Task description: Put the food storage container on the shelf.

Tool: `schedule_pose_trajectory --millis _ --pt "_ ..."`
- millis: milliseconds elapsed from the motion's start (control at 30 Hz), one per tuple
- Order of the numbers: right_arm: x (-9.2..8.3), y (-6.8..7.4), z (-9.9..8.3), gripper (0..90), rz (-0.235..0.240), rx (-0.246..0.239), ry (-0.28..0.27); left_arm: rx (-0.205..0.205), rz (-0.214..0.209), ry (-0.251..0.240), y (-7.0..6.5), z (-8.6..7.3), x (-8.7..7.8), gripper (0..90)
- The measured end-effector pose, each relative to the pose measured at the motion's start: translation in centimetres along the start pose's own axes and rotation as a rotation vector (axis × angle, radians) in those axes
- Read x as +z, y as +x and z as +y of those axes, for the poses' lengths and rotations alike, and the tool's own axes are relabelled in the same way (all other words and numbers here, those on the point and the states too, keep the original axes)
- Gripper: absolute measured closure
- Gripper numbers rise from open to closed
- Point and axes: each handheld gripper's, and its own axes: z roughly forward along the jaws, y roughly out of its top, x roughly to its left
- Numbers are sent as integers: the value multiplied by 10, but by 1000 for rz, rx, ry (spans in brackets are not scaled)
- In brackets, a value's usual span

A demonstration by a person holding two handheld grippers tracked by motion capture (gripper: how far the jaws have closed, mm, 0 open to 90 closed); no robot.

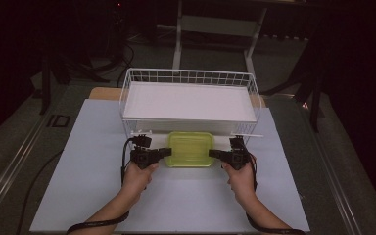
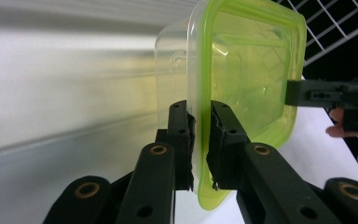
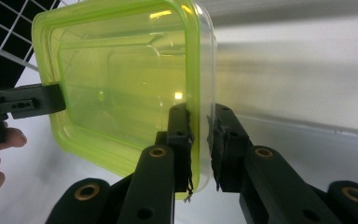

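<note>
Green-lidded container (image 1: 191, 149) sits on table (image 1: 93, 196), just in front of wire basket (image 1: 191, 78). Left tool (image 1: 162, 152) and right tool (image 1: 216, 153) both clamped on its lid rim, opposite sides.

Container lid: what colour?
Translucent lime green lid, clearest in the right gripper view.

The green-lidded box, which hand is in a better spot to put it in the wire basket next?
Neither alone, probably. The left gripper is clamped on one edge of the green-lidded box and the right gripper on the opposite edge, equally near the wire basket. Both would likely move it together.
</note>
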Motion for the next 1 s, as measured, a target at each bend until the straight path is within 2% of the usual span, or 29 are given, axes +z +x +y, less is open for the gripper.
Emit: schedule_pose_trajectory --millis 100,167,367,433,500,700,767,867,1000 --pt "3 -2 0 789 -11 -5 -12 3 -1 -8 3 0 4 809" --pt "5 -3 1 789 -15 -6 -12 -12 -2 -7 5 0 6 809" --pt "12 -9 2 788 -22 12 -13 2 14 1 8 4 13 808" --pt "13 -9 3 789 -17 22 -22 -22 7 -5 12 6 17 807" --pt "13 -7 5 790 -28 4 -30 -23 -6 -13 15 8 18 805" --pt "14 -8 10 778 -23 27 -39 -24 -11 -35 18 11 21 782" --pt "16 -9 12 769 -29 13 -54 -17 -5 -38 18 11 21 766" --pt "18 -9 14 753 -41 -11 -74 8 26 -57 18 14 23 745" --pt "20 -10 17 731 -66 -42 -91 20 27 -57 18 15 27 695"
